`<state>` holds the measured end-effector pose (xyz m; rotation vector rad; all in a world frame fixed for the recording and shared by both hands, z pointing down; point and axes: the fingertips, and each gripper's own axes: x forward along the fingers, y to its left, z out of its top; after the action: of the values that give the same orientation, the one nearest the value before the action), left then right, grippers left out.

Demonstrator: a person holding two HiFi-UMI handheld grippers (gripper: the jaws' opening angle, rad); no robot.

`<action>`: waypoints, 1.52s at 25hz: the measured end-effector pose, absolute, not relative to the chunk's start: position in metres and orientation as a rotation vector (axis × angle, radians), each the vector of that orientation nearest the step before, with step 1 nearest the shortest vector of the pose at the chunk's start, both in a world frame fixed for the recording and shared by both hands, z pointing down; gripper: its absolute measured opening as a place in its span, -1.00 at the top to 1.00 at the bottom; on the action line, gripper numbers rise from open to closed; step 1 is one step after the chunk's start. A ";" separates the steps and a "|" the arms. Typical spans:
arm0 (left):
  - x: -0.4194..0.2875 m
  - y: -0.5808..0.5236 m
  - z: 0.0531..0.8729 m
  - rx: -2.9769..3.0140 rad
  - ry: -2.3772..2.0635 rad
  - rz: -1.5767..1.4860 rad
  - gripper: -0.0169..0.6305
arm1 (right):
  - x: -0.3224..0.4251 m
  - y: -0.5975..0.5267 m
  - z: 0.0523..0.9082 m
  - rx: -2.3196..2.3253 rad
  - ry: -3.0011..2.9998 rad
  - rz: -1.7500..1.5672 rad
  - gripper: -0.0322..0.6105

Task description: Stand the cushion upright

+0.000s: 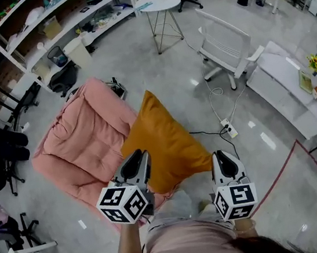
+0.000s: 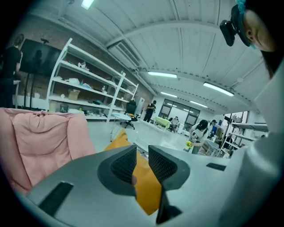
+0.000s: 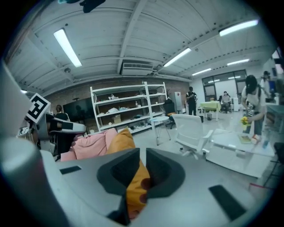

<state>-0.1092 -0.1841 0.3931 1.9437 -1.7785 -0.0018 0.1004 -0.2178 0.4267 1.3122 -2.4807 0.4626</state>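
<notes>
Looking down, I saw the orange cushion (image 1: 163, 140) leaning on the pink seat (image 1: 82, 142) at its nine o'clock. My right claw (image 3: 143, 160) pinched the cushion's edge. My left claw (image 2: 142, 156) stood a little open around it.

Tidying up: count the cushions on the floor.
2: the orange square fabric cushion at centre, and the large pink padded floor cushion to its left. More may be hidden.
</notes>
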 end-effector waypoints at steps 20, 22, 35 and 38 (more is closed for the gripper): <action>-0.144 -0.293 0.426 2.068 -1.587 0.281 0.47 | 0.118 -0.231 0.485 1.492 -2.244 0.740 0.31; -0.144 -0.302 0.431 2.067 -1.575 0.308 0.43 | 0.120 -0.232 0.491 1.490 -2.228 0.758 0.26; -0.147 -0.354 0.458 2.072 -1.518 0.437 0.20 | 0.129 -0.235 0.528 1.465 -2.146 0.884 0.05; -0.149 -0.366 0.465 2.064 -1.503 0.472 0.09 | 0.129 -0.233 0.536 1.458 -2.137 0.936 0.01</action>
<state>-0.1495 -0.3663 0.4651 2.0636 -1.5035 0.4720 0.1289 -0.2331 0.5361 1.4580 -2.1371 0.9358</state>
